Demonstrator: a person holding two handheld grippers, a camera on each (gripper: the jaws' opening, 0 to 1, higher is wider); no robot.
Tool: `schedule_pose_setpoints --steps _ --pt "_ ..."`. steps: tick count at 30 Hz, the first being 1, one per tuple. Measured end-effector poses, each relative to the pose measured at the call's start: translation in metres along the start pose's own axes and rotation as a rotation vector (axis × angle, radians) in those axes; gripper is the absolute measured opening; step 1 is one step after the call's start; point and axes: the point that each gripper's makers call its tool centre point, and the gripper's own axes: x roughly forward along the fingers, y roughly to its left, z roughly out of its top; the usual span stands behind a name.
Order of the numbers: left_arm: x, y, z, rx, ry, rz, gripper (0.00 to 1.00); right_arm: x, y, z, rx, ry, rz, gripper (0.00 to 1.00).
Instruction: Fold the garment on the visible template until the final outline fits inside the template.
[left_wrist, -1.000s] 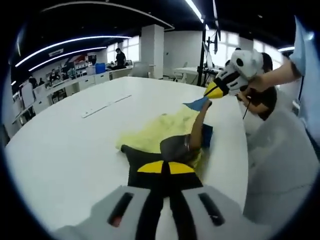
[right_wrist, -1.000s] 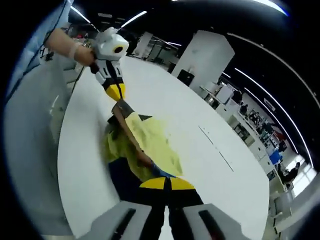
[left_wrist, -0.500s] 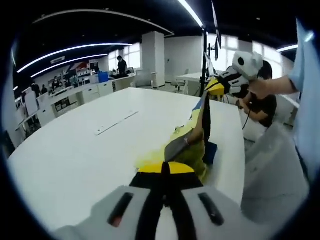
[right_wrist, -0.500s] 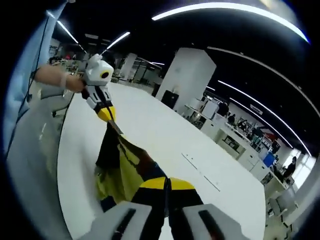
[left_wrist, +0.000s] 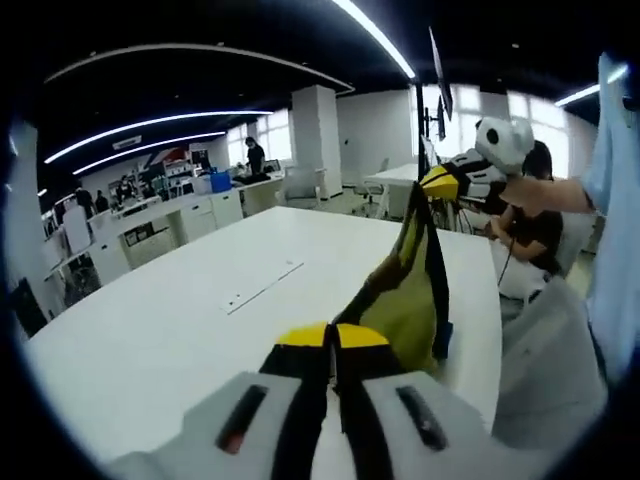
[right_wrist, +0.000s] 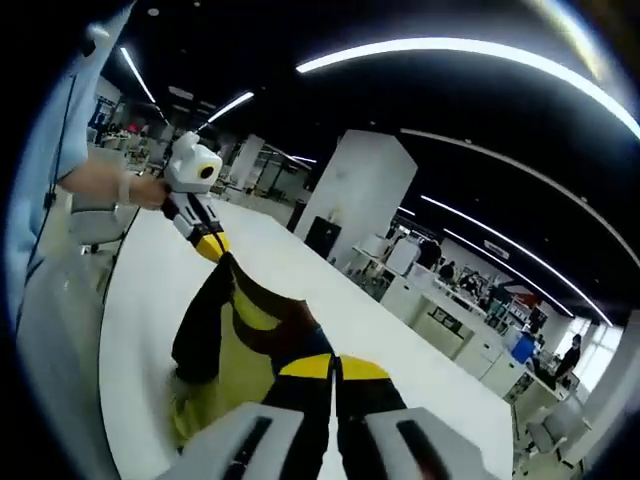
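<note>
In the left gripper view, my left gripper (left_wrist: 333, 345) has its 2 yellow-tipped jaws pressed together on a corner of the garment (left_wrist: 405, 295), pinching the cloth right at the tips. From that pinch the yellow and black fabric rises ahead and to the right of my fingers, stretched taut up to my right gripper (left_wrist: 452, 183), which comes in from the right with a hand (left_wrist: 530, 192) behind it. The white table (left_wrist: 190, 320) spreads out to the left of my fingers and beyond them, and a thin pale strip (left_wrist: 262, 287) lies on it well ahead and to the left. The lower part of the garment hangs just right of my jaws; I cannot tell whether it touches the table.

In the right gripper view, my right gripper (right_wrist: 335, 372) also has its 2 jaws closed on the garment (right_wrist: 225, 345), gripping the fabric at the yellow tips. The cloth runs from there ahead and to the left, up to my left gripper (right_wrist: 210, 243), whose yellow tips bite the far corner, with a hand (right_wrist: 115, 185) holding it. The garment sags in a dark and yellow fold to the left of my fingers, above the white table (right_wrist: 290, 285). I cannot make out a template in either view.
</note>
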Motion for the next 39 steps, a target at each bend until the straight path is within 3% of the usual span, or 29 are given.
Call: schedule_pose_setpoints --steps 5,11,14,17,21,26,31,35,39 --pt "-0.004 0.019 0.02 -0.004 -0.044 0.034 0.0 0.008 -0.012 0.017 -0.007 -0.033 -0.013 0.0" --pt "0.007 0.04 0.031 -0.027 -0.068 0.042 0.0 0.026 -0.026 0.021 -0.002 -0.046 -0.026 0.0" --pt "0.019 0.052 0.03 -0.038 -0.062 0.044 0.0 0.036 -0.035 0.017 0.004 -0.041 -0.031 0.0" --pt "0.032 0.065 0.028 -0.107 -0.07 0.031 0.0 0.047 -0.044 0.007 0.013 -0.023 -0.034 0.0" --pt "0.056 0.092 0.016 -0.143 -0.041 0.029 0.0 0.066 -0.056 -0.004 -0.003 -0.001 -0.04 0.0" --pt "0.076 0.113 0.005 -0.216 -0.027 0.02 0.0 0.093 -0.071 -0.025 0.014 0.031 -0.043 0.0" --pt "0.103 0.134 -0.014 -0.308 -0.011 0.007 0.0 0.123 -0.082 -0.06 0.074 0.085 -0.035 0.0" --pt "0.129 0.153 -0.041 -0.354 0.051 0.01 0.0 0.146 -0.088 -0.092 0.112 0.131 -0.03 0.0" --pt "0.152 0.165 -0.06 -0.341 0.115 0.003 0.0 0.168 -0.088 -0.125 0.138 0.191 -0.021 0.0"
